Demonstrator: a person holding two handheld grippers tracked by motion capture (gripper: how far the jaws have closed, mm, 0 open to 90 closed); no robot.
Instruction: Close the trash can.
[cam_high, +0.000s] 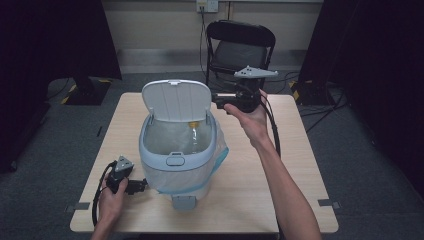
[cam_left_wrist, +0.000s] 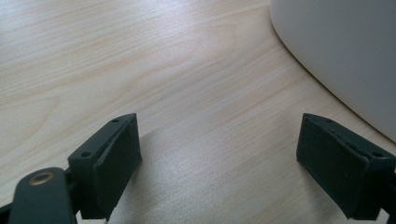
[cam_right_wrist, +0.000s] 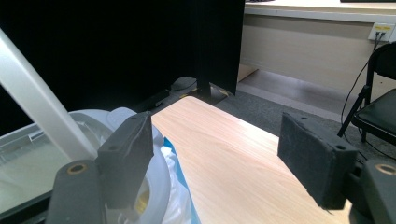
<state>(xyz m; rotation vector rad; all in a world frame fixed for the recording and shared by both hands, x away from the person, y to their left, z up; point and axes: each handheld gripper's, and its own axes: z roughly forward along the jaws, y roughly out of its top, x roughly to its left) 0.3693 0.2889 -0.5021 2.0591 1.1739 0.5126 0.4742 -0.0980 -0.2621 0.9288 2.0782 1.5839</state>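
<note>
The left claw (cam_high: 141, 186) rests low on the bench (cam_high: 300, 165), jaws apart with nothing between them, its tips at the near-left foot of the bin (cam_high: 178, 150), whose pale wall curves past on the right of the left gripper view (cam_left_wrist: 345, 56). The bin stands mid-bench, lined with a bag (cam_high: 220, 155); a bottle (cam_high: 192, 131) lies inside, and the lid (cam_high: 176, 100) is raised upright at the far rim. The right claw (cam_high: 216, 101), jaws likewise apart and empty, hovers level just beside the lid's right edge, pointing left; it is judged the nearer claw for swinging the lid forward and down.
</note>
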